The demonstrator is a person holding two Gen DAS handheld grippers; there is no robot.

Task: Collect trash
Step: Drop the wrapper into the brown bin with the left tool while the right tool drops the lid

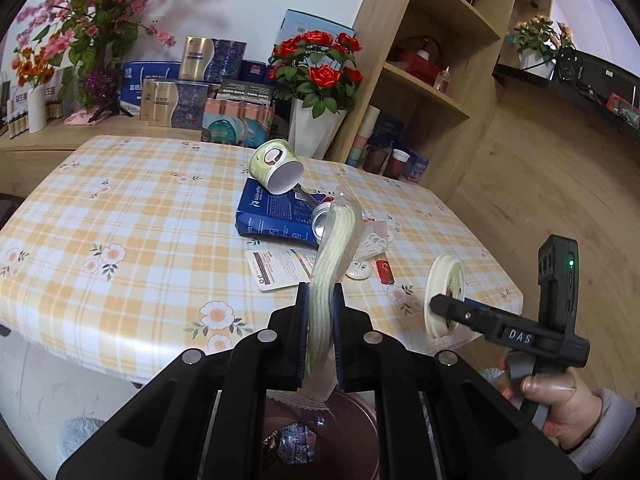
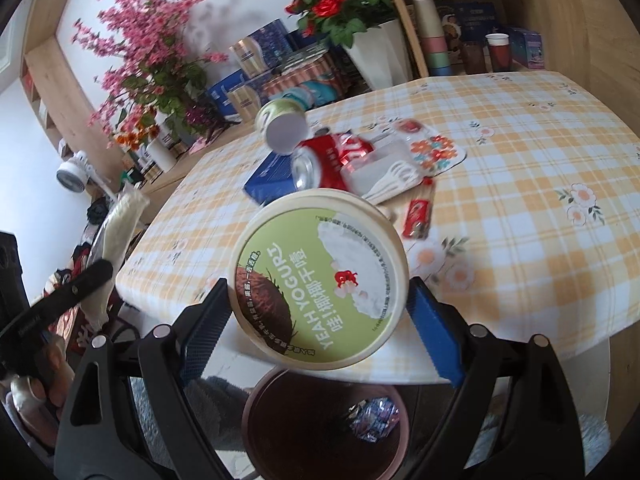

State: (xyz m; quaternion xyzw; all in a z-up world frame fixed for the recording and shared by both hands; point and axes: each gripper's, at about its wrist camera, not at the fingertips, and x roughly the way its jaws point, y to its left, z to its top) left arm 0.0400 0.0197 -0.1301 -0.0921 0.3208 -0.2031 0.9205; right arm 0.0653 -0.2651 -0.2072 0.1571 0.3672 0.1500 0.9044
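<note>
left tool (image 1: 320, 312): clamped tight on a clear wrapper (image 1: 332, 264) of pale strands; the wrapper sticks up and away from the pads, its lower end hangs over the bin.
right tool (image 2: 320, 300): jaws wide, gripping a round yogurt lid (image 2: 320, 276) by its rim, printed face toward the camera, tilted. In the left view the lid shows edge-on at the right, over the near right tabletop edge.
hand (image 1: 560, 408): wraps the right tool's handle, pale sleeve at the wrist.
bin (image 2: 256, 412): dark brown, on the floor just off the near tabletop edge, below both tools; one crumpled foil wrapper (image 2: 374, 418) inside.
tabletop (image 1: 120, 208): yellow-checked cloth with flowers.
trash left, mid tabletop: green paper cup (image 1: 276, 164) on its side, leaning on a blue pack (image 1: 276, 212); red can (image 2: 332, 156) lying beside it; white plastic forks (image 2: 396, 180) in clear wrap; white card (image 1: 280, 268); small red packet (image 2: 418, 216) nearest the right tool.
far side: flower vases and boxes, wooden shelf at far right.
</note>
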